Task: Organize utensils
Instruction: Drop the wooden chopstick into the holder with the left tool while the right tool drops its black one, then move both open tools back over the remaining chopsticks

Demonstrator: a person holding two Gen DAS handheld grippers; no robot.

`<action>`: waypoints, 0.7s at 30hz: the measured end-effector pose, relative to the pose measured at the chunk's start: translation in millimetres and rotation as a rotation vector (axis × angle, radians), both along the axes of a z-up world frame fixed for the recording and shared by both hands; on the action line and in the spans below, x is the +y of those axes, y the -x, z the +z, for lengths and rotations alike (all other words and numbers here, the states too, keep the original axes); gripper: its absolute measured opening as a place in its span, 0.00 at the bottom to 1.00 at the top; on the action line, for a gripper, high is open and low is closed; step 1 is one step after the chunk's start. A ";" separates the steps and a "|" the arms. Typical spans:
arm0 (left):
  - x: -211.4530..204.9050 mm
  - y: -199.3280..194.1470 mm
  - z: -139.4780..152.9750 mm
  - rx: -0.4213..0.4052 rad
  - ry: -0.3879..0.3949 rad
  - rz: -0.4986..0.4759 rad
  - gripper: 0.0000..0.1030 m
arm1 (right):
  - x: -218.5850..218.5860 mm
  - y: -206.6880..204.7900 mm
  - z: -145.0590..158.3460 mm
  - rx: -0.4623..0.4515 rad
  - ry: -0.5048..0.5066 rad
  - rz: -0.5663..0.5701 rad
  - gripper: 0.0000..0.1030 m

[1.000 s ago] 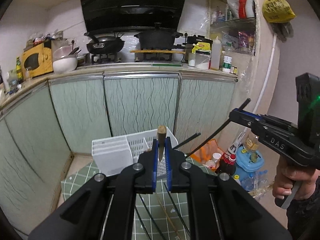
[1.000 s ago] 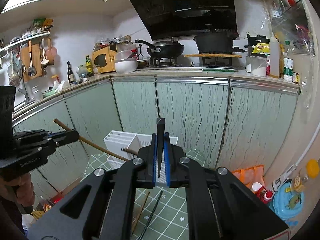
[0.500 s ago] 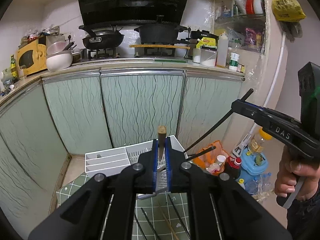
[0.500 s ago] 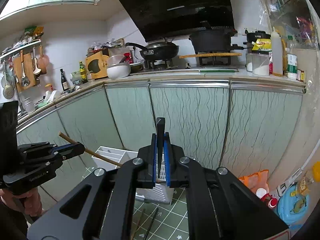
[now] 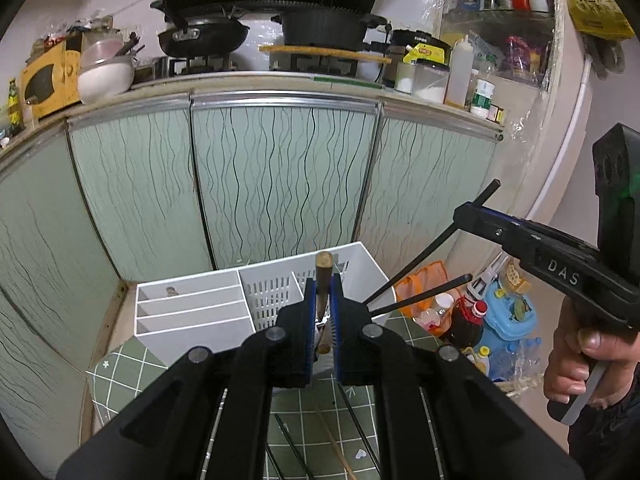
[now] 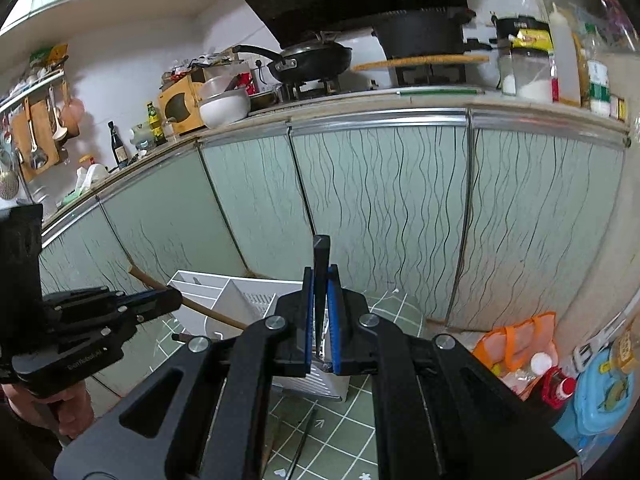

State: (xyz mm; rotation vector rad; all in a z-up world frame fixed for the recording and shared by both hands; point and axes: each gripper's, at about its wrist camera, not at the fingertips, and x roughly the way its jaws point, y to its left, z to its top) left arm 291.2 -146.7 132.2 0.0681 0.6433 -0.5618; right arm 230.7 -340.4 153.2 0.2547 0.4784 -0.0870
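Two clamped chopsticks (image 5: pixel 323 280), one white organizer (image 5: pixel 192 320)

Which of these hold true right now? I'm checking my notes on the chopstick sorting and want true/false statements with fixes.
1. The left claw is shut on wooden chopsticks. True.
2. The right claw is open, with nothing in it. False: it is shut on black chopsticks.
3. The white organizer stands on the kitchen counter. False: it stands on the green checked cloth, below the cabinet doors.
4. More chopsticks lie loose on that cloth. True.
5. A black pan sits on the stove. True.
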 end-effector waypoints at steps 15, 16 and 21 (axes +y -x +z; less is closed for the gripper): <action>12.9 15.5 2.1 -0.108 -0.039 0.038 0.96 | -6.1 20.3 -7.5 -0.010 0.070 -0.051 0.93; 14.1 15.6 1.7 -0.106 -0.038 0.039 0.96 | -5.3 21.9 -8.0 -0.004 0.081 -0.045 0.93; 28.9 21.0 -1.0 -0.099 -0.018 0.061 0.96 | 1.1 30.1 -10.1 0.016 0.134 -0.020 0.93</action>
